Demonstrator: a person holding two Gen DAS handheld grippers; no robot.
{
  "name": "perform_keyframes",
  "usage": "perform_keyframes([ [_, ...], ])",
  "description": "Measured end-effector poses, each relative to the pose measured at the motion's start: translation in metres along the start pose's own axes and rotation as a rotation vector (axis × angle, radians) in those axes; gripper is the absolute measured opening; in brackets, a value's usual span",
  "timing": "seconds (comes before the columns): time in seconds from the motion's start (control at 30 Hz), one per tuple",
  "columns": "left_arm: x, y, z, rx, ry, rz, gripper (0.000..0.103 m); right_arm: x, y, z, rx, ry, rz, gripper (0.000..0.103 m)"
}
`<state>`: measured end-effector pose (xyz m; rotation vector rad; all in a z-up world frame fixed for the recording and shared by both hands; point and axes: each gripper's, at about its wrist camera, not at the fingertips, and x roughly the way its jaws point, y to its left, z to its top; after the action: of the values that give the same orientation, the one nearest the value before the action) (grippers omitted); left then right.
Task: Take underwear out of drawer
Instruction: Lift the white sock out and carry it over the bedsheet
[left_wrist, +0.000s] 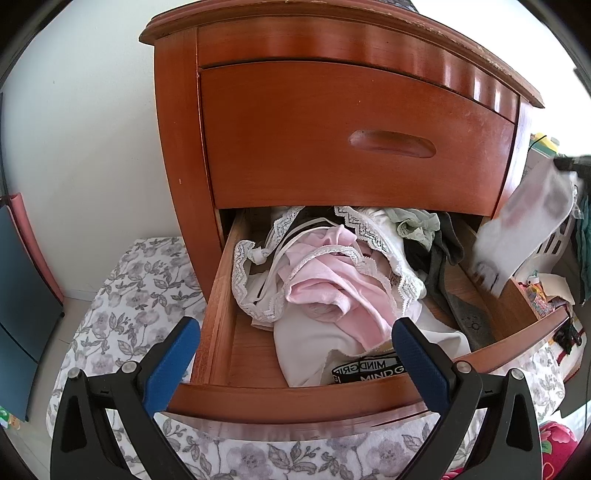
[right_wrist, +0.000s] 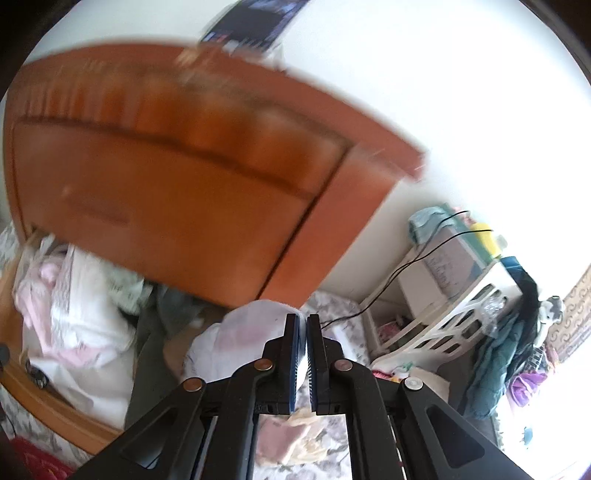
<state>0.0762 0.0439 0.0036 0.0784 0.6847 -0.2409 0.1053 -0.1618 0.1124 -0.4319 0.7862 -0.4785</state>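
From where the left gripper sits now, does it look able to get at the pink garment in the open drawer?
Probably yes. The left gripper is open and empty, and the pink garment lies on top of the pile in the open drawer, uncovered. The right gripper holds its white piece off to the side, clear of the path.

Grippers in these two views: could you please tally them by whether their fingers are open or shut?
Open: 1, the left gripper, holding nothing.
Shut: 1, the right gripper, on a white garment.
Total: 2.
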Motion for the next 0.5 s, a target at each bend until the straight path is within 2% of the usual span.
perform_keyframes([
  [0.3, -0.002, 0.0, 0.0, 0.0, -0.007, 0.001, 0.103, -0.039, -0.064, 0.018, 0.102, -0.107, -0.139, 0.004],
  [0.5, -0.001, -0.001, 0.0, 0.003, -0.007, 0.002, 0.103, -0.028, -0.091, 0.006, 0.132, -0.042, -0.179, 0.004],
])
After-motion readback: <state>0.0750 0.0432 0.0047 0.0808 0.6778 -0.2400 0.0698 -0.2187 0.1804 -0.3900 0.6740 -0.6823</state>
